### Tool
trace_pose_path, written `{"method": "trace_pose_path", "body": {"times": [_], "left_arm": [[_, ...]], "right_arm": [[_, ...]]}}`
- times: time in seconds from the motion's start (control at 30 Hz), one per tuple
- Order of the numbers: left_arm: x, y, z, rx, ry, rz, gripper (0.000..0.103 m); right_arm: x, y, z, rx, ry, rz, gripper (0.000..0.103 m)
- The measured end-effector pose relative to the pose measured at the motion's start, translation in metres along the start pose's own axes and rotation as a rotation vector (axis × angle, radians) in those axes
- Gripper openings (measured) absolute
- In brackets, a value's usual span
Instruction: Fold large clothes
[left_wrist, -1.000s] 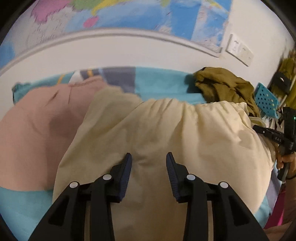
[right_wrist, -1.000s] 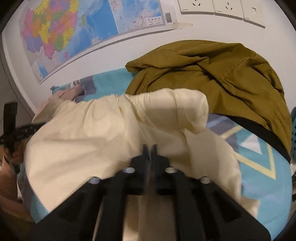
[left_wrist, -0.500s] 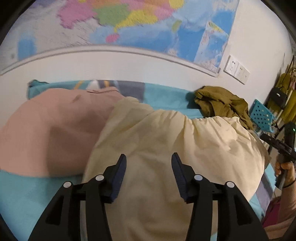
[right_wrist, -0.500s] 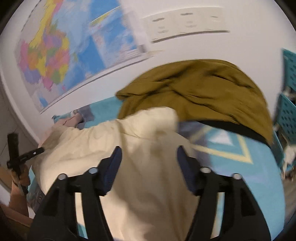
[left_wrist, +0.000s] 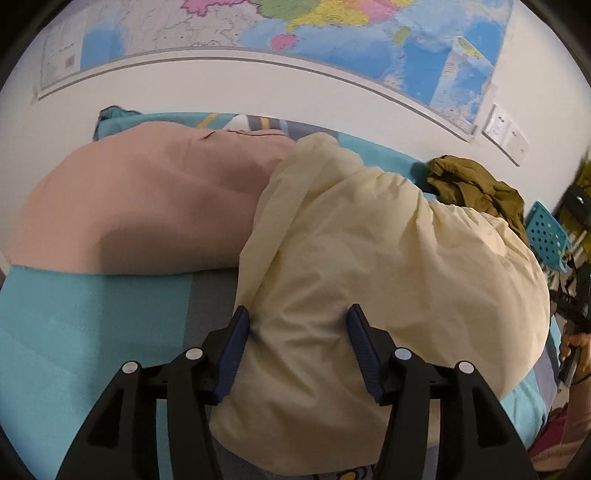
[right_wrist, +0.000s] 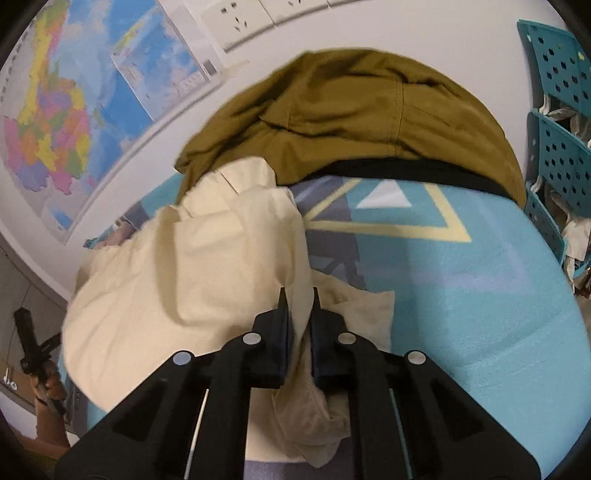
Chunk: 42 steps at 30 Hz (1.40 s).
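Left wrist view: left gripper (left_wrist: 297, 341) low over the near edge of the cream garment (left_wrist: 388, 266), fingers (left_wrist: 233, 347) standing wide and just opened further, cloth lying between them but not pinched. Cream garment bunched in the middle of the bed (left_wrist: 74, 332), its far left edge overlapping a pink garment (left_wrist: 140, 214) spread flat toward the wall. Olive garment (left_wrist: 476, 188) heaped beyond, by the blue perforated chair (left_wrist: 546, 236). Map (left_wrist: 332, 33) on the wall above. At the right rim, a hand (left_wrist: 576, 347) holding the other tool's handle.

Right wrist view: right gripper (right_wrist: 298, 299) nearly closed, just clamped down on a ridge of the cream garment (right_wrist: 192, 266); fabric visibly squeezed between the fingers (right_wrist: 282, 325) and hanging in a fold below. Patterned bed cover (right_wrist: 461, 295) bare to the right; olive garment (right_wrist: 351, 118) piled at the back against the wall.

Risks, judged from here: only one side held, so lifting now would drag the garment lopsided and twist it instead of spreading it. Thin pinch on the right could slip under the cloth's weight. Left closing too deep could catch the bed cover as well. Pulling left could also drag the pink garment out of shape.
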<state>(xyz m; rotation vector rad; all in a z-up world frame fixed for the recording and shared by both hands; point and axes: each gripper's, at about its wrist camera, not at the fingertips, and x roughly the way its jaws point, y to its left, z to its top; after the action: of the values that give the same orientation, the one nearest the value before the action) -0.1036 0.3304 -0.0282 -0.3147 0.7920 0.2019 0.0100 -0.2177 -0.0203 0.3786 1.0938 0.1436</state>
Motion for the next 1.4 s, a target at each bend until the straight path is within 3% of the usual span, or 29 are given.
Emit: {"method": "trace_pose_path", "body": {"times": [0.1,0.23,0.37,0.43,0.53,0.57,0.63,0.73,0.87,0.97,1.07,1.2,1.3,1.4], "left_arm": [[-0.012,-0.004,-0.002,0.016,-0.025,0.048,0.057],[-0.029,-0.001,-0.007,0.015,-0.046,0.011,0.06],[-0.013,0.009,-0.014,-0.024,0.006,0.019,0.063],[-0.01,0.015,-0.017,-0.066,0.01,-0.006,0.063],[-0.018,0.017,-0.021,-0.083,-0.004,-0.013,0.063],[-0.022,0.016,-0.022,-0.078,-0.01,-0.011,0.063],[-0.03,0.012,-0.025,-0.058,-0.024,-0.002,0.063],[-0.032,0.007,-0.027,-0.042,-0.019,-0.018,0.063],[-0.014,0.008,-0.031,-0.061,0.024,-0.015,0.065],[-0.01,0.013,-0.033,-0.093,0.03,-0.037,0.066],[-0.012,0.007,-0.033,-0.078,0.032,0.0,0.066],[-0.018,0.002,-0.033,-0.076,0.025,0.033,0.066],[-0.023,0.001,-0.032,-0.076,0.012,0.04,0.065],[-0.033,-0.003,-0.027,-0.065,-0.033,0.077,0.065]], "right_arm": [[-0.011,0.005,0.001,-0.009,-0.033,-0.013,0.01],[-0.035,0.004,0.006,-0.025,-0.104,0.009,0.009],[-0.006,0.001,-0.001,-0.034,-0.026,-0.078,0.011],[-0.003,-0.001,-0.004,-0.006,-0.014,-0.076,0.012],[-0.019,0.002,-0.004,0.003,-0.051,-0.084,0.026],[-0.029,0.008,-0.004,-0.012,-0.077,-0.104,0.034],[-0.05,0.028,-0.005,-0.077,-0.134,-0.12,0.035],[-0.06,0.062,-0.009,-0.176,-0.164,-0.048,0.039],[-0.032,0.106,-0.024,-0.309,-0.079,0.07,0.04],[0.009,0.114,-0.035,-0.353,0.022,0.026,0.04],[0.025,0.105,-0.034,-0.288,0.071,0.053,0.04],[0.001,0.12,-0.027,-0.309,0.025,0.04,0.046],[-0.024,0.154,-0.026,-0.404,-0.036,0.105,0.051],[-0.024,0.194,-0.031,-0.488,-0.043,0.193,0.056]]}}
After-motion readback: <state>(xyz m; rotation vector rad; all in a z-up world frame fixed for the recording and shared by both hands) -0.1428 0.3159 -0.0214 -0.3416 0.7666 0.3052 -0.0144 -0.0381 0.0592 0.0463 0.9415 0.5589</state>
